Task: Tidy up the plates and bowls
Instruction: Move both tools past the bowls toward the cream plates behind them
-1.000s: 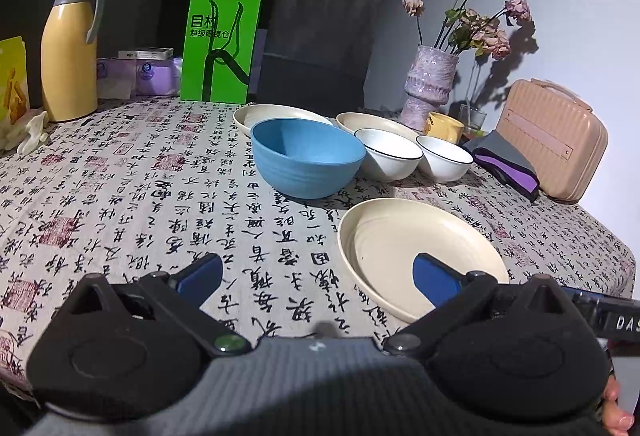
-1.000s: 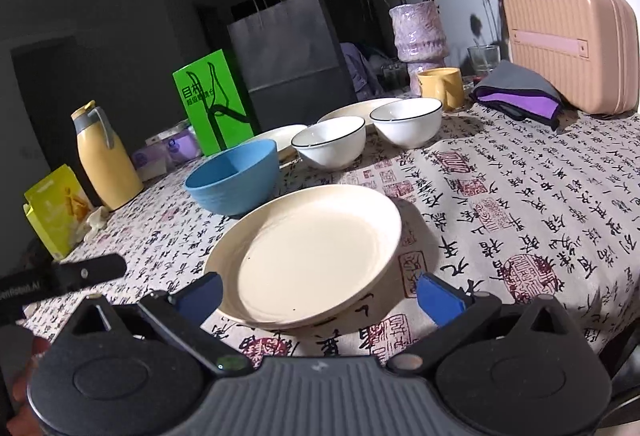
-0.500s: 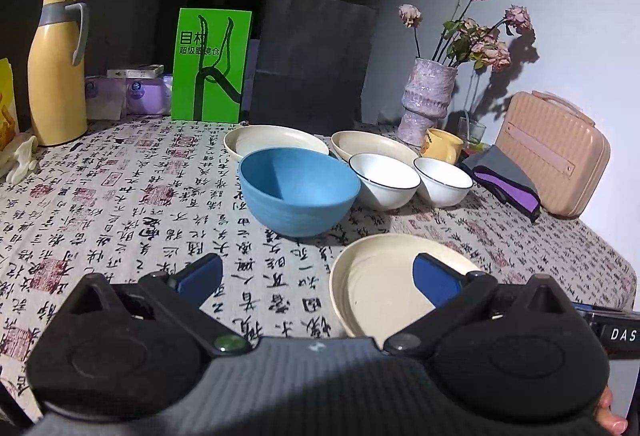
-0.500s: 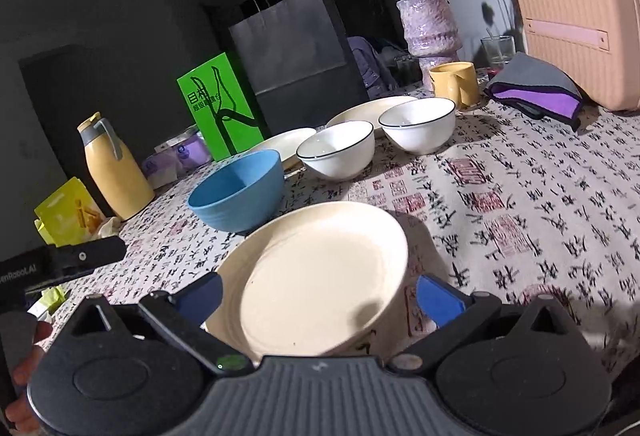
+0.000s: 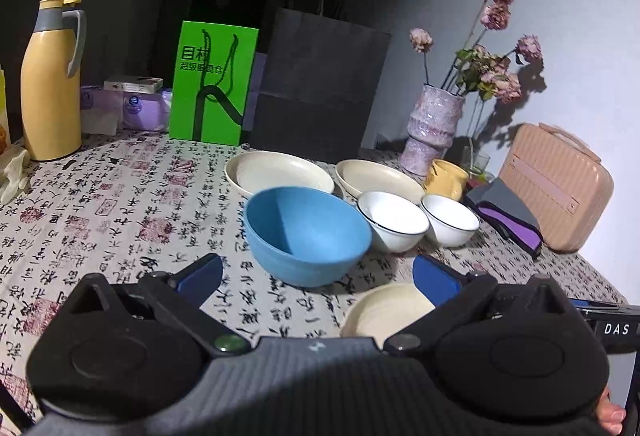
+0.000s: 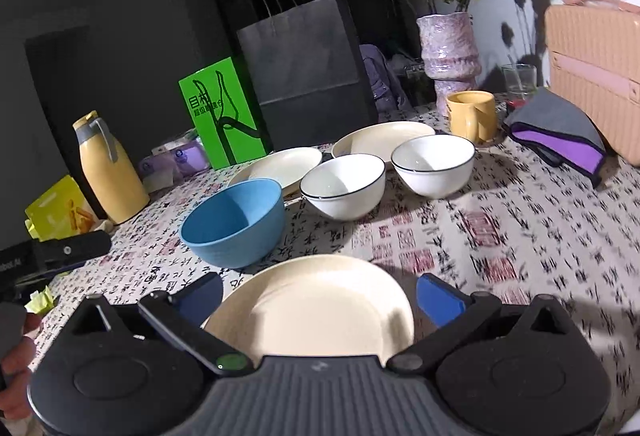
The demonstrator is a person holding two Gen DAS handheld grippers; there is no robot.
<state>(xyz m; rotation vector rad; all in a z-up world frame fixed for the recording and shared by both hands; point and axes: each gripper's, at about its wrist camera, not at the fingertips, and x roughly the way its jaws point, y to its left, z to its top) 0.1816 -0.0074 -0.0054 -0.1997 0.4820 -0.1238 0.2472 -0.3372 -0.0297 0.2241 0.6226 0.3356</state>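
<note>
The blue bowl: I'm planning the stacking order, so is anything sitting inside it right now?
No, the blue bowl shows only its bare inner wall and floor in the right wrist view.

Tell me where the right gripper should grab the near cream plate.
Take the near plate by its raised rim on the edge nearest the right gripper, coming in low, one finger over and one under. It is too wide and shallow to span, and the blue bowl crowds its far side.
</note>
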